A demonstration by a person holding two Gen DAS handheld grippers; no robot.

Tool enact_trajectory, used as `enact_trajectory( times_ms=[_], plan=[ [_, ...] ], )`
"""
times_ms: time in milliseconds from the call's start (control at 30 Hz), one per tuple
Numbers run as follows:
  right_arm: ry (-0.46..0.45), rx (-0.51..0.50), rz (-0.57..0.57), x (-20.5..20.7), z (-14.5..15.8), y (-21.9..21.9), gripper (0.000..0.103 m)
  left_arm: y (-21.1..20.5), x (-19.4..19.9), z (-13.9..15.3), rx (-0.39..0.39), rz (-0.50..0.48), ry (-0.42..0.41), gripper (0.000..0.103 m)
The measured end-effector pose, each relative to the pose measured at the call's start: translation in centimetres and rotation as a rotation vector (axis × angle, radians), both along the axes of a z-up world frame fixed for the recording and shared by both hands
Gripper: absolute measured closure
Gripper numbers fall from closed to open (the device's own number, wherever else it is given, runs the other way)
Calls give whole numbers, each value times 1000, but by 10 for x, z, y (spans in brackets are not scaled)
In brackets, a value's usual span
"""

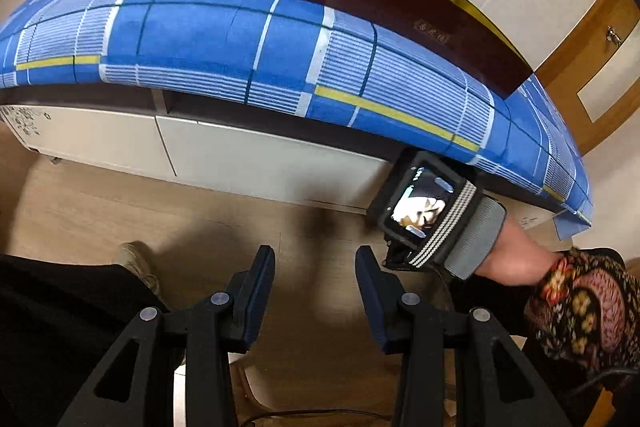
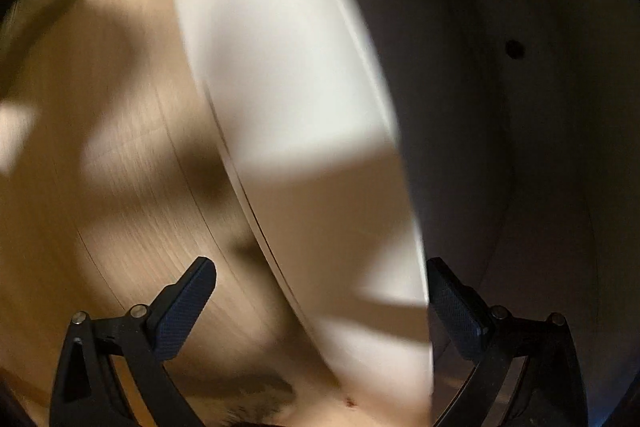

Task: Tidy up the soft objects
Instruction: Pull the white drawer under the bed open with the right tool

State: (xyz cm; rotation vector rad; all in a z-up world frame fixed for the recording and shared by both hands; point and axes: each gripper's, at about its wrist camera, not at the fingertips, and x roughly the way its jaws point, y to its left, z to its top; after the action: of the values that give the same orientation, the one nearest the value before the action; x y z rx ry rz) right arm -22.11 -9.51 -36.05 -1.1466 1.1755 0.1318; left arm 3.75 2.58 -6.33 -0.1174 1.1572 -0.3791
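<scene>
My left gripper (image 1: 315,267) is open and empty, held over the wooden floor (image 1: 200,227) in front of a low white cabinet (image 1: 240,155). A blue plaid cloth (image 1: 224,39) covers the cabinet top. A dark red box with a gold inside (image 1: 384,7) stands on the cloth at the right. My right gripper (image 2: 322,279) is open and empty, its fingers on either side of a white cabinet door's edge (image 2: 304,87); the view is blurred. No soft object shows in either view.
The person's right wrist with a strapped camera unit (image 1: 424,207) reaches toward the cabinet's right end. A shoe (image 1: 136,259) and dark trouser leg sit at lower left. A wooden door (image 1: 600,67) stands at far right. The open cabinet's dark interior (image 2: 520,107) is at the right.
</scene>
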Motion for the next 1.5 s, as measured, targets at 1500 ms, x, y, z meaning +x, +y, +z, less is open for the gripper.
enact_trajectory(
  times_ms=[1500],
  plan=[
    [122, 825, -857, -25, 93, -56, 0, -29, 73, -88, 300, 16, 133, 49]
  ],
)
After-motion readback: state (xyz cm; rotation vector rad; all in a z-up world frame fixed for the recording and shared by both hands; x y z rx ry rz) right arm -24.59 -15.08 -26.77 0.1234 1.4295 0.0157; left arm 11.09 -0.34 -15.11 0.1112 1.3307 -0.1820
